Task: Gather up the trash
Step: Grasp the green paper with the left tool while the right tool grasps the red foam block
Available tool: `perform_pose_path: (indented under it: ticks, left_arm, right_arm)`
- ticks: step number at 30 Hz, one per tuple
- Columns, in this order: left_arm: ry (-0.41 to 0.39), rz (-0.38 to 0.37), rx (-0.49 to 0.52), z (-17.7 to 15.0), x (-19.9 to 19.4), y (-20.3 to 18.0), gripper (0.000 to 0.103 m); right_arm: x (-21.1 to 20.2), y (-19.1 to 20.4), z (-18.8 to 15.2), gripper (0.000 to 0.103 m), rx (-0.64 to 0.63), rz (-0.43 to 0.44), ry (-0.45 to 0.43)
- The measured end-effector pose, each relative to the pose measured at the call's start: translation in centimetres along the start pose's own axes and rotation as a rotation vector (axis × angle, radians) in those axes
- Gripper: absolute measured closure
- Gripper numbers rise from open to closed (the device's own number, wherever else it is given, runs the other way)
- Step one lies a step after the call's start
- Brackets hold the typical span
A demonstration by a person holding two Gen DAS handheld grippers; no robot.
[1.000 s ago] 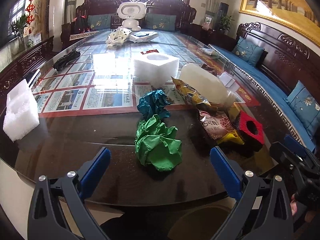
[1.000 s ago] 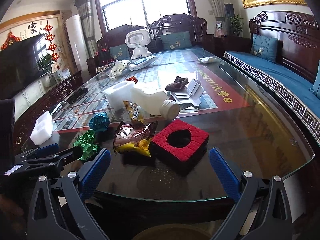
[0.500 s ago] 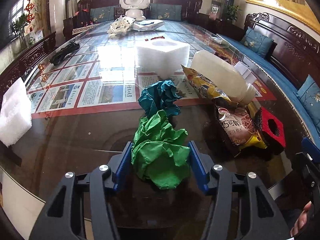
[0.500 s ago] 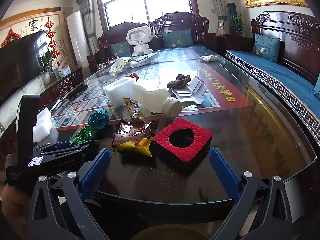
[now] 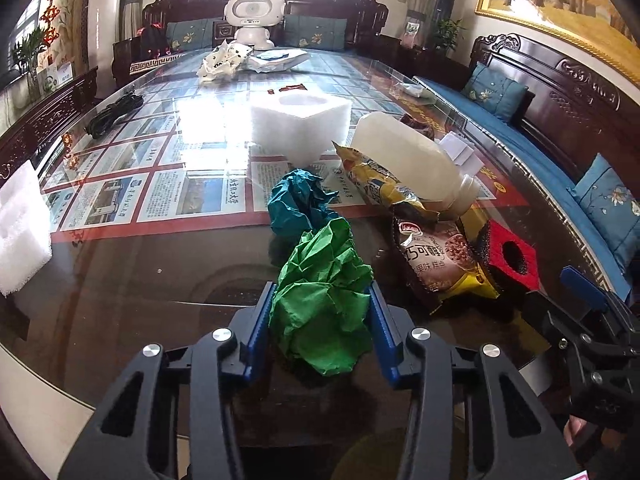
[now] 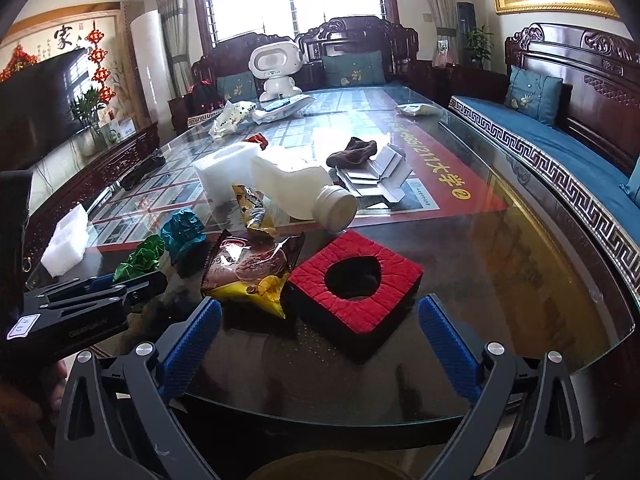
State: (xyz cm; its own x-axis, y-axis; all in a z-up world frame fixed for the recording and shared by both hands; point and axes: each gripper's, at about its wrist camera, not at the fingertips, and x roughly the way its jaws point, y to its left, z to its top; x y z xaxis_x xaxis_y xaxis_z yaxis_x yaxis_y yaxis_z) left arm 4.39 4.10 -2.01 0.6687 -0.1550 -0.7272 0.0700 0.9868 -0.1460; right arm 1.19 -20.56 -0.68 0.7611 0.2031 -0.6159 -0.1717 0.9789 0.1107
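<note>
My left gripper is shut on a crumpled green paper ball at the near edge of the glass table; the ball also shows in the right wrist view. A teal paper ball lies just behind it. A brown and yellow snack bag, a second snack wrapper, a white plastic bottle and a red and black foam block lie to the right. My right gripper is open and empty, just in front of the red block.
White foam blocks stand at mid-table and at the left edge. Folded cardboard, a brown cloth, a black cable and a white toy robot lie farther back. A round bin rim shows below the table edge.
My left gripper moved forward over the green paper ball and closed on it. The right gripper stayed open and nearly still.
</note>
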Motion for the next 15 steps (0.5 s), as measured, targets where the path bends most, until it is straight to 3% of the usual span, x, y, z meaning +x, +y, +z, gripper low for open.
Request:
perform_pose_path:
  ticks: [4, 7, 13, 15]
  left_arm:
    - [0.000, -0.003, -0.002, 0.1, 0.1, -0.1, 0.058]
    - [-0.001, -0.009, -0.008, 0.4, 0.2, 0.0, 0.058]
    - [-0.003, -0.019, -0.005, 0.7, 0.4, -0.3, 0.058]
    - [-0.002, -0.019, -0.003, 0.8, 0.5, -0.4, 0.058]
  right_arm:
    - [-0.1, -1.7, 1.1, 0.008, 0.015, -0.022, -0.019]
    - [0.3, -3.0, 1.9, 0.008, 0.008, -0.088, -0.029]
    - [3.0, -4.5, 2.1, 0.008, 0.009, -0.107, 0.045]
    - [3.9, -4.5, 2.0, 0.014, 0.004, -0.114, 0.071]
